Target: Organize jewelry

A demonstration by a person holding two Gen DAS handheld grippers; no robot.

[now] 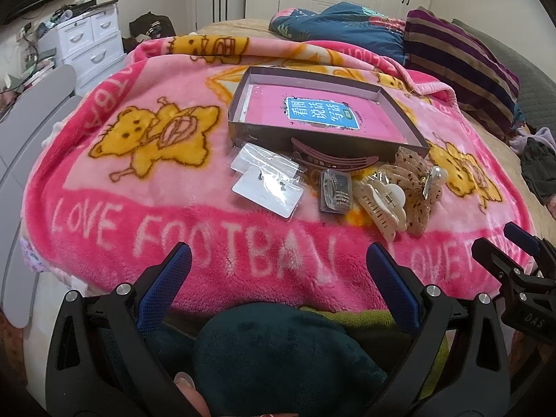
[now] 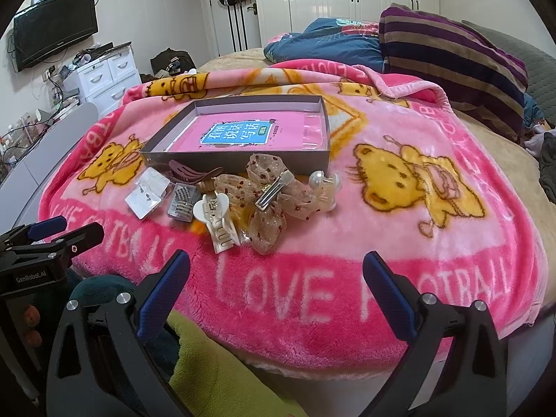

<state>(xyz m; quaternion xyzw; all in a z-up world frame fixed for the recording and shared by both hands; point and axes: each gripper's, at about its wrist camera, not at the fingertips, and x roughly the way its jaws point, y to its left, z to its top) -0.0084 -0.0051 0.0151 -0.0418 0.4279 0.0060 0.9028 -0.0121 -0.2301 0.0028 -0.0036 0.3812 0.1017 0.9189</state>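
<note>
Above blanket (image 2: 347, 208), both grippers agape (empty)

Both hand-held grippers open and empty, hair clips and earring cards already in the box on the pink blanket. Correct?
Not quite. The hair clips and earring cards are not in the box; they lie on the pink blanket just in front of it, as the right wrist view shows. The rest holds: left hand-held gripper and right hand-held gripper are open and empty.

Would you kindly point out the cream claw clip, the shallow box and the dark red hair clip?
cream claw clip (image 1: 382, 205), left wrist view, on its scalloped back.
shallow box (image 2: 236, 160), right wrist view, on its near wall.
dark red hair clip (image 1: 333, 160), left wrist view, on its curved prongs.
</note>
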